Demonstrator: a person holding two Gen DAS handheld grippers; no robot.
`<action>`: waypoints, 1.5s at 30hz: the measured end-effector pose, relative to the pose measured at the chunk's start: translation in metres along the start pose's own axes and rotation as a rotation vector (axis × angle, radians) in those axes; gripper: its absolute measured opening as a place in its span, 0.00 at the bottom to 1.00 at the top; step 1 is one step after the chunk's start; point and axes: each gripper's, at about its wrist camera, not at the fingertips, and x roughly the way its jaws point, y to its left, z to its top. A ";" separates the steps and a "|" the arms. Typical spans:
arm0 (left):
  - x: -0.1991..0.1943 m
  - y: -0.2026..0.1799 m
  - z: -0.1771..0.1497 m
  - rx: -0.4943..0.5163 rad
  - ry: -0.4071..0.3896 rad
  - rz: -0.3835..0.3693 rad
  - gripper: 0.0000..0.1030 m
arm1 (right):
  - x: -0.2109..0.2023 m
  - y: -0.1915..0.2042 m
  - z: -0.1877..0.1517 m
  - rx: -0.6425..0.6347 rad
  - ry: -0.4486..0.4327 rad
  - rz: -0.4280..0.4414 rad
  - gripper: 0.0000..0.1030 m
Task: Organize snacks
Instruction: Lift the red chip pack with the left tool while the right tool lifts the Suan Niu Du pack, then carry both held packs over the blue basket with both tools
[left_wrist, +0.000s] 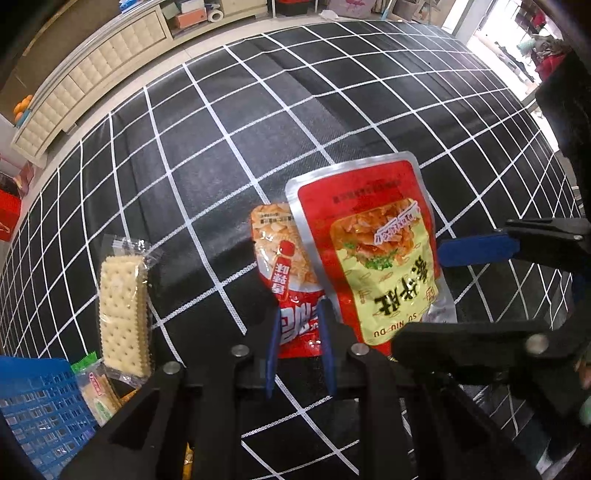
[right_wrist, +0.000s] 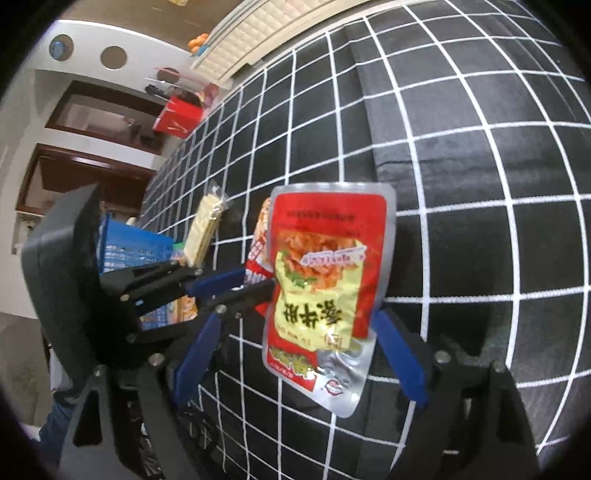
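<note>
Pouch (right_wrist: 325, 280) lies lengthwise, torn end seemingly nearest.

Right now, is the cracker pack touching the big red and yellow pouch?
Apart. The left wrist view shows the cracker pack left of the red and yellow pouch, with bare checked tablecloth between them.

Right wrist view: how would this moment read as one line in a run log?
left gripper: shut on small red packet | right gripper: open, astride red-yellow pouch | pouch: on checked cloth, overlapping small red packet
</note>
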 end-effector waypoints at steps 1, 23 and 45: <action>0.001 0.002 0.000 0.000 -0.006 -0.005 0.18 | 0.001 0.003 0.000 -0.008 -0.008 -0.017 0.86; 0.003 -0.002 -0.016 0.027 -0.044 -0.164 0.15 | 0.028 0.028 0.016 -0.096 0.003 -0.266 0.81; -0.011 0.013 -0.039 -0.049 -0.074 -0.192 0.09 | 0.010 0.024 -0.014 -0.023 -0.085 -0.400 0.45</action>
